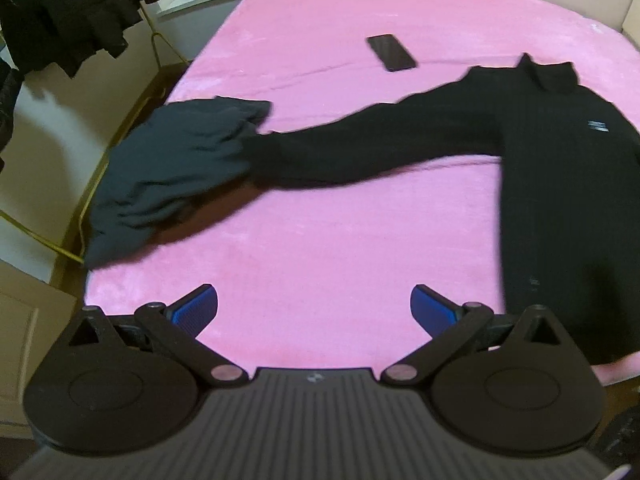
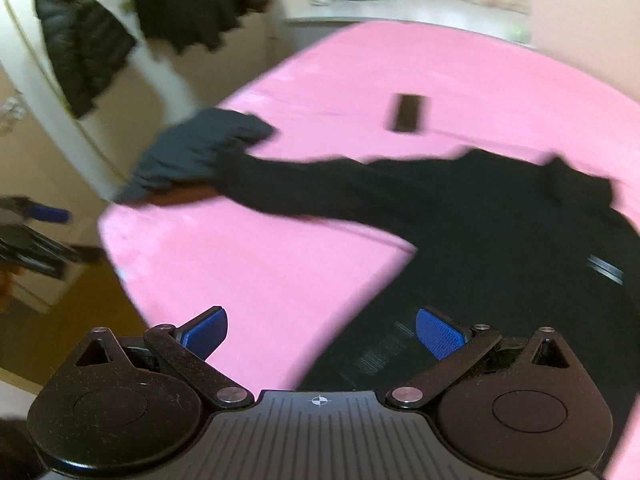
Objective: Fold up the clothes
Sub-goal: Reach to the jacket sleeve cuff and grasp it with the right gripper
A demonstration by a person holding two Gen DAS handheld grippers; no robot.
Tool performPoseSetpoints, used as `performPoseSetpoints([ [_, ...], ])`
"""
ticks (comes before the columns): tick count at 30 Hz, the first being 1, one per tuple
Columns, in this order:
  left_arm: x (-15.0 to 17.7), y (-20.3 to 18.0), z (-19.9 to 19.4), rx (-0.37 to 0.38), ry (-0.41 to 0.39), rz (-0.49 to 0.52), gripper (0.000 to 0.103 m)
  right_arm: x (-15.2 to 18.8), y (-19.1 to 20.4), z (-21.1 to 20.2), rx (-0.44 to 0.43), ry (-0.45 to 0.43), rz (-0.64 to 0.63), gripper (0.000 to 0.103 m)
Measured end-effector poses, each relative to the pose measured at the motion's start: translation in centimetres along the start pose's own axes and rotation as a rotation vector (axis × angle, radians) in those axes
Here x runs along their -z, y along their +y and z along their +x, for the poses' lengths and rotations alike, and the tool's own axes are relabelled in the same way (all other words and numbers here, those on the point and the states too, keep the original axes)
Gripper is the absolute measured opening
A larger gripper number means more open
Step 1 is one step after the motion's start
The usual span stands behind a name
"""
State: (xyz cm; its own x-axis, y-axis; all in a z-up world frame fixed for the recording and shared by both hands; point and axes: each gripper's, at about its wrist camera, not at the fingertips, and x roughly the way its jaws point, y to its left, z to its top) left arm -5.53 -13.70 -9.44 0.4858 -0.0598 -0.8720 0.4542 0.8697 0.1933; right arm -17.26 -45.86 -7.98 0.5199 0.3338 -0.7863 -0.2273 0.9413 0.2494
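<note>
Both tongs, left (image 1: 314,312) and right (image 2: 322,334), hung spread and empty (nothing pinched); best to grab the black sweater's (image 1: 560,200) sleeve (image 1: 360,148) cuff, clear of the grey garment (image 1: 176,172).

A: The pink blanket (image 1: 340,240) on the bed looks like soft plush fleece, matt, with a faint nap.

B: And the black sweater (image 1: 560,184)?

A: Knit cloth with fine vertical ribs, matt; a small woven-looking label sits on the chest. The dark grey garment (image 1: 172,168) beside its sleeve is a smoother, softly creased cloth.

B: The phone (image 1: 391,52)?

A: Glossy dark glass face.

B: The claws?

A: The left claw (image 1: 314,310) is matt black plastic with silvery metal pivot pins; its pads (image 1: 196,312) are blue and finely ridged, rubbery-looking. The right claw (image 2: 322,334) has the same finish, with dust specks on the plastic.

B: The hanging jackets (image 2: 80,40)?

A: Black quilted cloth with a slight sheen.
</note>
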Motion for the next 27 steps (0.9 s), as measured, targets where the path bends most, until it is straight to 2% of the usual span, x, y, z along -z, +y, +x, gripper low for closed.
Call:
performPoseSetpoints([
  [4,-2.7,4.9,4.1,0.005,-0.014,0.064,0.101,-4.6,5.4,6.7,0.005,-0.032,-0.159,0.102],
  [6,-4.2,7.4,6.6,0.014,-0.010,0.081,0.101,-6.5,7.8,11.5,0.016,-0.011,-0.205,0.102],
  [7,-4.6,8.7,7.7,0.022,-0.013,0.079,0.101,-7.3,8.8,14.0,0.016,-0.001,-0.223,0.099],
  [8,-5.1,9.8,8.9,0.032,-0.015,0.073,0.101,-8.1,9.9,16.8,0.013,0.013,-0.247,0.081],
  [9,-5.3,10.9,10.1,0.040,-0.013,0.068,0.101,-8.6,10.9,19.5,0.012,0.027,-0.275,0.072],
  [10,-5.5,11.8,11.2,0.044,-0.006,0.062,0.101,-8.9,11.7,22.3,0.015,0.043,-0.307,0.069],
  [16,-4.7,15.7,16.3,0.061,0.008,-0.022,0.101,-9.1,16.0,37.0,0.048,0.093,-0.511,0.069],
  [20,-3.5,17.4,18.6,0.076,0.048,-0.084,0.101,-9.2,17.5,44.6,0.143,0.117,-0.614,0.069],
  [22,-2.8,17.9,19.4,0.075,0.068,-0.092,0.101,-9.1,17.4,46.9,0.179,0.139,-0.640,0.068],
  [24,-2.4,18.2,19.7,0.069,0.086,-0.087,0.101,-9.5,17.1,47.1,0.180,0.128,-0.641,0.051],
  [25,-2.4,18.2,19.7,0.069,0.090,-0.084,0.101,-9.9,16.8,46.7,0.171,0.128,-0.626,0.030],
  [27,-2.7,18.2,19.5,0.076,0.090,-0.074,0.101,-10.9,15.6,45.1,0.138,0.125,-0.572,0.020],
])
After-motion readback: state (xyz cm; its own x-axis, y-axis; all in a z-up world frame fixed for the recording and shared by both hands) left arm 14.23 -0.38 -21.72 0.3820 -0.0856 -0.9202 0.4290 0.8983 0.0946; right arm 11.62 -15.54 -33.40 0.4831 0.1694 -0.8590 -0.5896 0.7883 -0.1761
